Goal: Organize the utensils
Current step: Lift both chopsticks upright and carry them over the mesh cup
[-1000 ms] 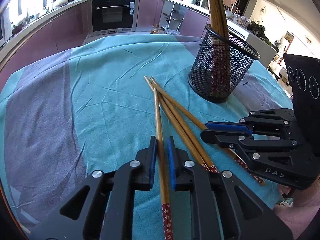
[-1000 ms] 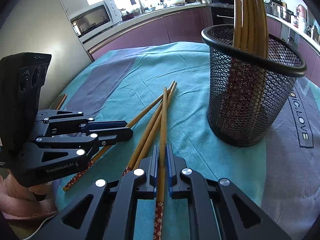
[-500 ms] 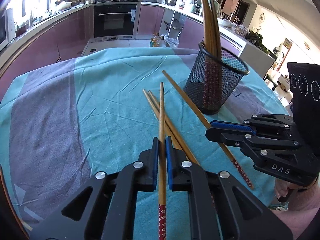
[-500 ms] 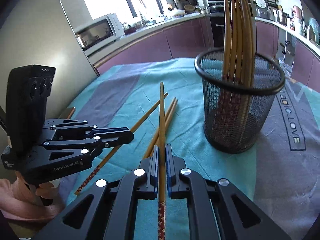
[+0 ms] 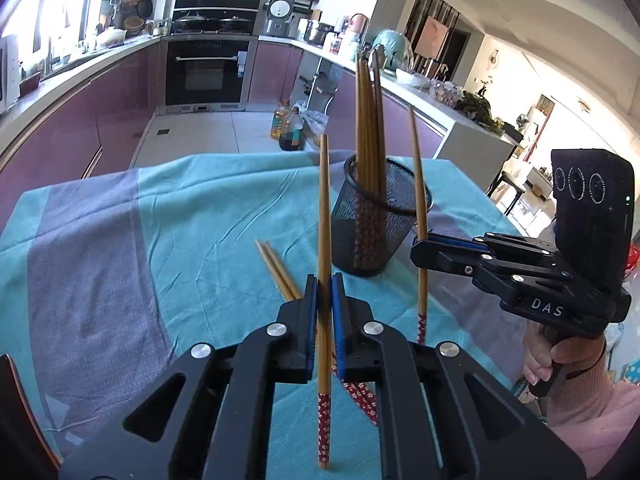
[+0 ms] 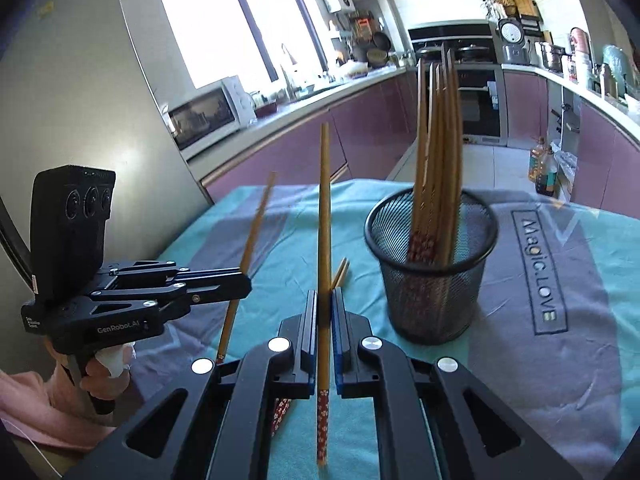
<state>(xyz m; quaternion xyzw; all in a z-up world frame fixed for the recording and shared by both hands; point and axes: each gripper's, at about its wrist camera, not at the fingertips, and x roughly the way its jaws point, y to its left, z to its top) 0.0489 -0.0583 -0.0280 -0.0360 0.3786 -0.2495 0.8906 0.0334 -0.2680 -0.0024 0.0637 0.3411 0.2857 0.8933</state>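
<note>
My left gripper (image 5: 325, 280) is shut on a wooden chopstick (image 5: 324, 208) with a red patterned end, lifted off the table and tilted up. It also shows in the right wrist view (image 6: 245, 282), gripping its chopstick (image 6: 254, 224). My right gripper (image 6: 325, 296) is shut on another chopstick (image 6: 324, 208), raised the same way; it shows in the left wrist view (image 5: 416, 244) with its chopstick (image 5: 418, 184). A black mesh cup (image 5: 380, 220) (image 6: 434, 280) holds several upright chopsticks. Two chopsticks (image 5: 278, 270) lie on the cloth before it.
A teal and grey tablecloth (image 5: 160, 240) (image 6: 560, 320) covers the round table. Kitchen counters and an oven (image 5: 210, 72) stand beyond the far edge. A chair back (image 5: 16, 412) is at the near left.
Both grippers have lifted their chopsticks off the cloth and tilted them upward, near the mesh cup. Two chopsticks stay on the table.
</note>
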